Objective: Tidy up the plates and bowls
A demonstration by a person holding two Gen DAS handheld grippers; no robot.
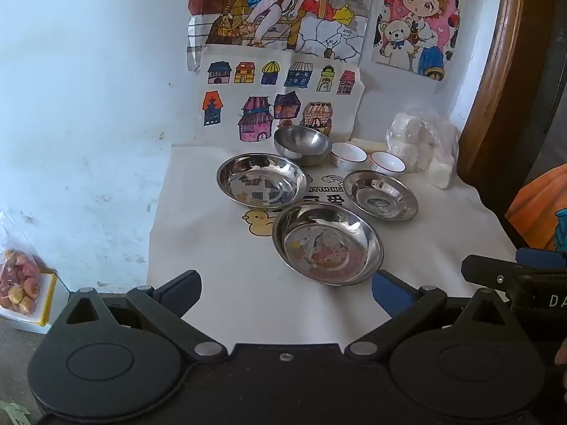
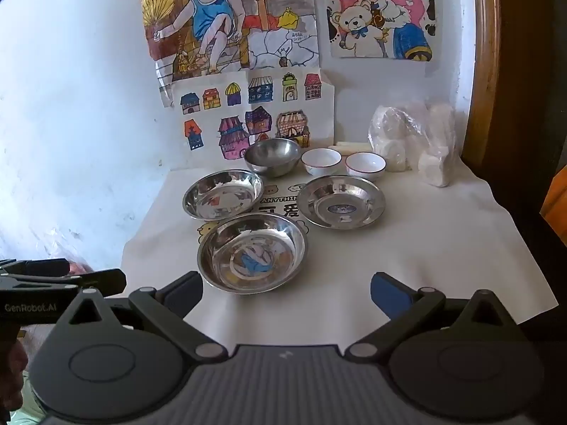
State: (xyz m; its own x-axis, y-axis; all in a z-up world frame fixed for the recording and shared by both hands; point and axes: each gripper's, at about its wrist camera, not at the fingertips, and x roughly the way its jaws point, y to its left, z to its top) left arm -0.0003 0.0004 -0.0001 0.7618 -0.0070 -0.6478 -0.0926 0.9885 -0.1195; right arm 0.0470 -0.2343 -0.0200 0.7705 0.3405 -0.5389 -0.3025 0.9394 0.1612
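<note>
A: Which dish is nearest?

B: The near steel plate [image 2: 252, 252]. It sits just ahead of the right gripper [image 2: 286, 292], a bit left.

A: And the left gripper [image 1: 286, 288]?

B: Close too. Both are wide open, holding nothing.

A: Anything in the way?

B: No. Two more steel plates [image 2: 223, 194], a steel bowl [image 2: 273, 156] and white bowls [image 2: 321, 161] sit behind.

Wall: pale blue-white wall [image 2: 71, 106], scuffed and stained low at 9 o'clock.
Drawings: coloured children's drawings [image 2: 230, 21] taped at 12 o'clock; a sheet of little houses [image 2: 248, 117] beneath them.
Frame: curved brown wooden frame [image 2: 485, 53] at 2 o'clock.
Table cover: white printed cloth [image 2: 407, 255], creased.
Light: soft daylight, no hard shadows.
</note>
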